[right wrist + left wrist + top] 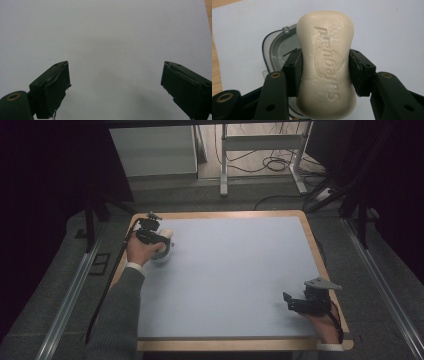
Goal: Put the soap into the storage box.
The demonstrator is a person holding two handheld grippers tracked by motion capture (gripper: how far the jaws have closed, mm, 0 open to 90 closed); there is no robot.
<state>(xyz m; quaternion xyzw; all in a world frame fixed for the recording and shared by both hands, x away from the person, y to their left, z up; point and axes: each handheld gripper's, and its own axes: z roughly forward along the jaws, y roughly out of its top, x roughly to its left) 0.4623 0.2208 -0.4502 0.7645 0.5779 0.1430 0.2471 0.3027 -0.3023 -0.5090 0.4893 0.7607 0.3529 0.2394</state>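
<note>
Your left gripper is clamped on a cream soap bar — the two pads press its narrow waist from either side; the embossed lettering faces the camera. Directly below it sits a grey soap dish on the pale blue mat of the counter, at the far left corner near the wooden edge; whether the bar touches the dish, you cannot tell. Your right gripper hovers over bare mat at the near right corner — its jaws stand wide apart, holding nothing.
</note>
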